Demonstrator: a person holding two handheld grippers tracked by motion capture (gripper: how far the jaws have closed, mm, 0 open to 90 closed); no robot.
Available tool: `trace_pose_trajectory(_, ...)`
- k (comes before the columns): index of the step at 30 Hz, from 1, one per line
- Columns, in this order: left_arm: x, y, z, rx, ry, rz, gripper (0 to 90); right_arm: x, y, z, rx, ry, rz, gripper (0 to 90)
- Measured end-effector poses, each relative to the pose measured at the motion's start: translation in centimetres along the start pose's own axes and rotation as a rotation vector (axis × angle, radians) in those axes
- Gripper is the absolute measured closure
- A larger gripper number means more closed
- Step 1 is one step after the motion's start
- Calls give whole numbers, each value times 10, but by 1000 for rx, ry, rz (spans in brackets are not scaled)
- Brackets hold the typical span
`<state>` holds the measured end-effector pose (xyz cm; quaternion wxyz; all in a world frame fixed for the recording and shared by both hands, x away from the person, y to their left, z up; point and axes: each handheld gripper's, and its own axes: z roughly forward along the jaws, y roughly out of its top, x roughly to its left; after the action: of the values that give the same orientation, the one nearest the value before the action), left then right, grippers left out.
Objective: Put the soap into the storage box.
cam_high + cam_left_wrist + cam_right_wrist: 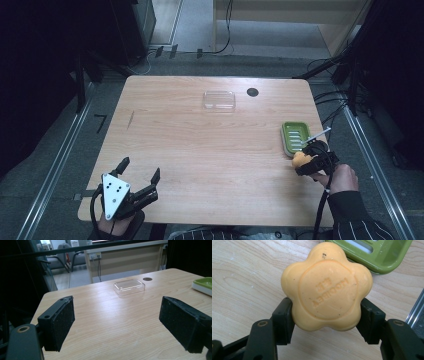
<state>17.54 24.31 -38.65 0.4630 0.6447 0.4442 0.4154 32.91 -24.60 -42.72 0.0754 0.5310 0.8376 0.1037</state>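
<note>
A flower-shaped orange soap bar (327, 288) is clamped between the jaws of my right gripper (327, 322), a little above the wooden table (200, 150). In the high view that soap (299, 159) and right gripper (312, 160) hover just in front of a green soap dish (296, 137) near the table's right edge. The dish (372, 253) lies just beyond the soap. My left gripper (141, 170) rests at the front left corner with its jaws wide apart and nothing between its pads (61, 320).
A clear plastic lid or box (219, 100) lies at the back middle of the table, also ahead in the left gripper view (129, 286). A dark round hole (252, 92) sits beside it. Metal rails and cables run along the floor on both sides.
</note>
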Motion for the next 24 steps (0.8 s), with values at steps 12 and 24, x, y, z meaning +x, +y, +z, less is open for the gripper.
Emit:
trace_pose_trajectory(12,0,0,0,3,-1,-1,136,-4,7,-6,-19,-12,5,397)
trace_pose_trajectory(24,0,0,0,3,-1,-2,137,-9,19,-7,-30,-24,3,397)
